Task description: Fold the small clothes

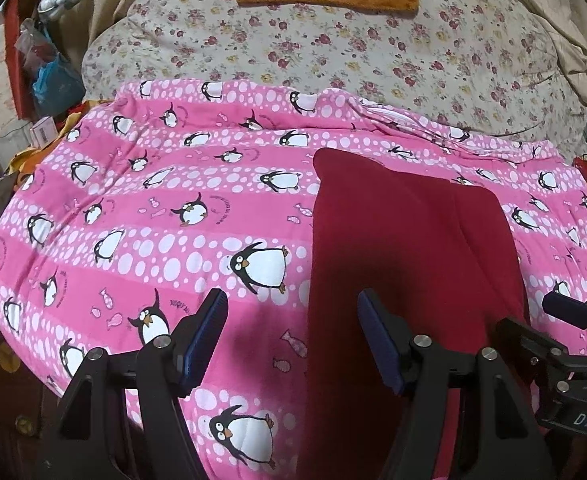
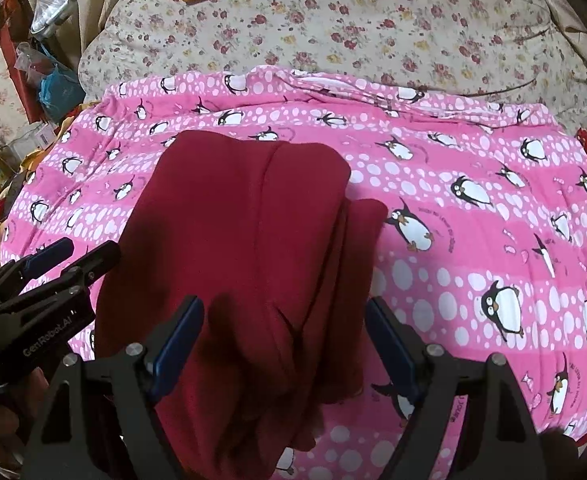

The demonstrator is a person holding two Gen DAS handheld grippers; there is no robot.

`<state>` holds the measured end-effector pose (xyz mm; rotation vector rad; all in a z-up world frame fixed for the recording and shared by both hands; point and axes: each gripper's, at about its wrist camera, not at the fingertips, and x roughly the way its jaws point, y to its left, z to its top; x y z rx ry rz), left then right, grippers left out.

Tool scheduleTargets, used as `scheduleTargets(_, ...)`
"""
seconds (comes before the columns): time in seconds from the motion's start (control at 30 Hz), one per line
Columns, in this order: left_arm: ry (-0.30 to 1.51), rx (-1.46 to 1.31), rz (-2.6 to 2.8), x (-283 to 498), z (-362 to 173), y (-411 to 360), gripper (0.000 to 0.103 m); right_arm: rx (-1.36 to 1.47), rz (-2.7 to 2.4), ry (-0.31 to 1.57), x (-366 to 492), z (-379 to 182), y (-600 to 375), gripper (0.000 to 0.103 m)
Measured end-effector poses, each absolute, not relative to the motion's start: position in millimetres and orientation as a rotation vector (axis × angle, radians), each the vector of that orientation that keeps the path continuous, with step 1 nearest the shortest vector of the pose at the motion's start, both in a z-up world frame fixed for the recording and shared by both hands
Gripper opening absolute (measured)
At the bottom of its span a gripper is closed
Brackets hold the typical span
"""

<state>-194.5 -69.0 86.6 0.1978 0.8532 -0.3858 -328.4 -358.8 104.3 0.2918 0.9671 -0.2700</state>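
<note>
From the left wrist view: left hand-held gripper (image 1: pixel 292 344) spread wide with nothing held, hovering over the near left edge of the dark red garment (image 1: pixel 405 264), which lies partly folded on the pink penguin blanket (image 1: pixel 153 216) of the bed, with the floral quilt (image 1: pixel 333 44) behind. From the right wrist view: right hand-held gripper (image 2: pixel 284 344) also wide open and empty above the near end of the same garment (image 2: pixel 245 240), likely soft, light and limp, so best pinched at a near corner or doubled edge. Plenty of flat blanket (image 2: pixel 473 208) to the right for moving; clutter only beyond the bed's left edge.
</note>
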Motion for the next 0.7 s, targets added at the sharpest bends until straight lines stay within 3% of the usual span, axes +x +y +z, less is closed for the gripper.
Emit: scheduleTargets(0.7,0.859,0.175,-0.434,-184.9,83.6,-69.5,0.048,0.291,-0.256,0.979,-320.6,99.3,-358.8,0.086)
